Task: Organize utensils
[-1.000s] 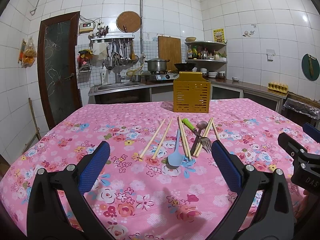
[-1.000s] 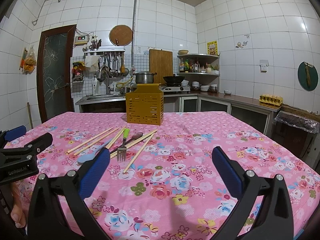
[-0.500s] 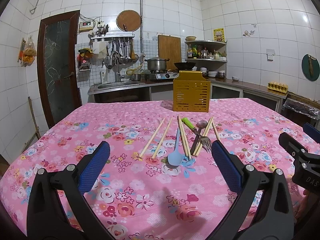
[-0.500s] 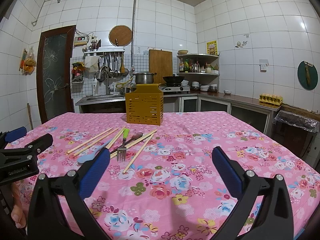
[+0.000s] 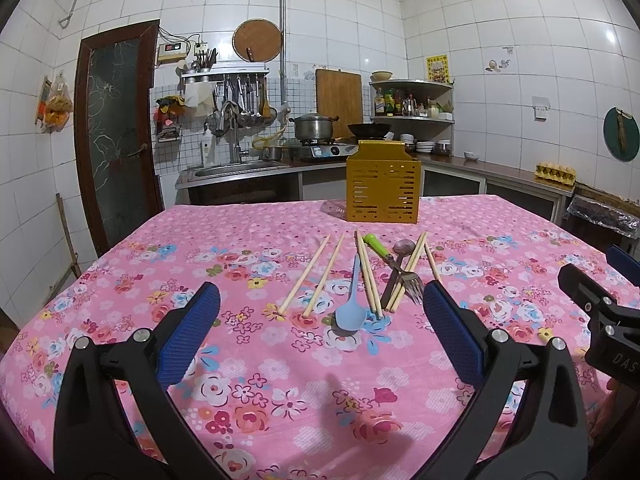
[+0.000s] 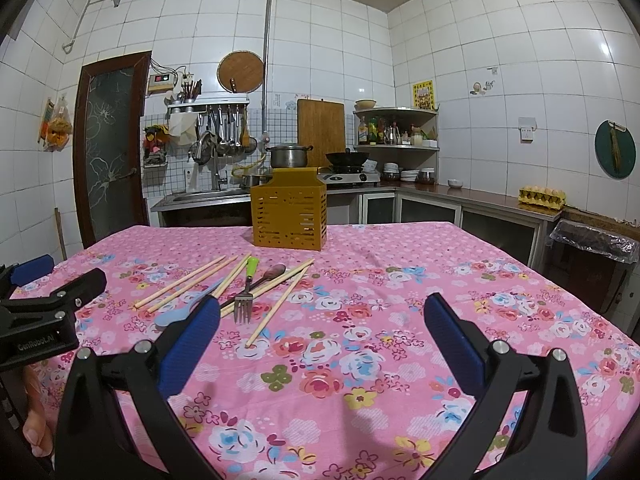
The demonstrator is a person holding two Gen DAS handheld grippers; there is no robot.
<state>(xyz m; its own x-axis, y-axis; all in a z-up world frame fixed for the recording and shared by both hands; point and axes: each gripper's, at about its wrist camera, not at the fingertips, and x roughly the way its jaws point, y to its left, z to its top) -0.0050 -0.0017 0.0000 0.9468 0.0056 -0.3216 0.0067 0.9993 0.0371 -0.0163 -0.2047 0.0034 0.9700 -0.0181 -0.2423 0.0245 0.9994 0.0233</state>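
So "GenRobot.AI" is printed on my black left gripper (image 6: 48, 312), "DAS" on the right gripper (image 5: 600, 312); both blue-padded sets of jaws spread wide, holding nothing above the pink floral tablecloth (image 5: 280, 380).

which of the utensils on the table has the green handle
The fork, lying among the chopsticks. Its handle is bright green; the blue spoon and the dark metal spoon have none.
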